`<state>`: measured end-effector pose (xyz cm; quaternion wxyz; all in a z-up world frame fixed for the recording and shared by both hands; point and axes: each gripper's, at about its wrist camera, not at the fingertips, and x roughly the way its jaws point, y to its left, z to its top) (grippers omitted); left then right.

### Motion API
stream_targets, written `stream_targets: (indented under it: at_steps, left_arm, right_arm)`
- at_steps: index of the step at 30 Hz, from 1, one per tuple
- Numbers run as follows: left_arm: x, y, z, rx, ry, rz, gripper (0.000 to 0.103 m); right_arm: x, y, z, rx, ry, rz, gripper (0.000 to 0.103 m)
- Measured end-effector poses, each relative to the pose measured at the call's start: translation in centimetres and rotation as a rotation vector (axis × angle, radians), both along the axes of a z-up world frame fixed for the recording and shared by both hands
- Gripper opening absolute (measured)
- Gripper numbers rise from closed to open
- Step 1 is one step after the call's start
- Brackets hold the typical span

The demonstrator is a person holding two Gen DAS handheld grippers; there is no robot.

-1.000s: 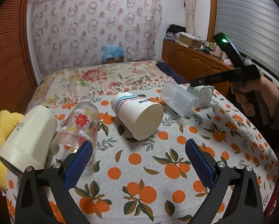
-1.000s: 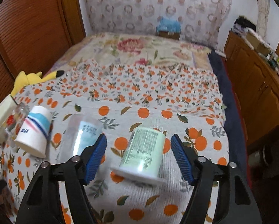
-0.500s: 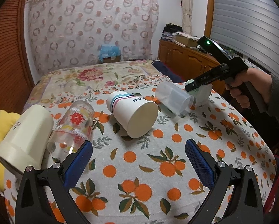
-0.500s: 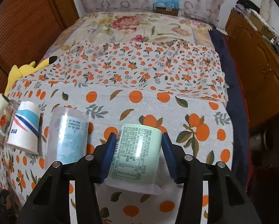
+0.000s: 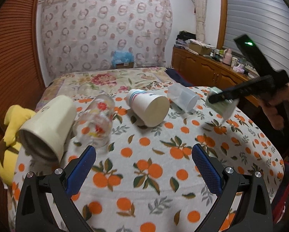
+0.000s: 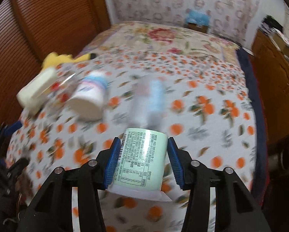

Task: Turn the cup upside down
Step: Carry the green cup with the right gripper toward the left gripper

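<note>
From my left wrist view, my left gripper [image 5: 143, 159] hangs wide open and empty over the orange-print tablecloth [image 5: 163, 166], while in the right wrist view my right gripper [image 6: 142, 159] is clamped on the pale green labelled cup [image 6: 141, 162], lifted above the cloth, rim toward me.

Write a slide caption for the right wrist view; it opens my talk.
Right gripper clamps a green labelled cup above the orange-print tablecloth.

Motion blur smears the tablecloth [image 6: 212, 89] and lying clear cup [image 6: 150, 100] — label print [image 6: 136, 162] too small to read.
</note>
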<state>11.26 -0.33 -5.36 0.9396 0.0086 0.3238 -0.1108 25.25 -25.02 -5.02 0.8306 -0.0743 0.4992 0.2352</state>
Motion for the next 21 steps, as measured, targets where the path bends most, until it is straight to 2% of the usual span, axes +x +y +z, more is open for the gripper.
stream_targets:
  at_steps: [6, 11, 21]
  left_arm:
    - [-2.0, 1.8, -0.1, 0.002, -0.006, 0.039, 0.096]
    - [-3.3, 3.4, -0.1, -0.002, -0.013, 0.067, 0.096]
    - [-3.9, 5.7, -0.5, -0.017, 0.011, 0.099, 0.096]
  right_arm:
    - [-5.7, 4.8, -0.8, 0.037, 0.023, 0.108, 0.052]
    - [-8.2, 7.5, -1.5, 0.04, 0.044, 0.151, 0.052]
    - [-9.0, 10.0, -3.8, -0.002, 0.063, 0.152, 0.054]
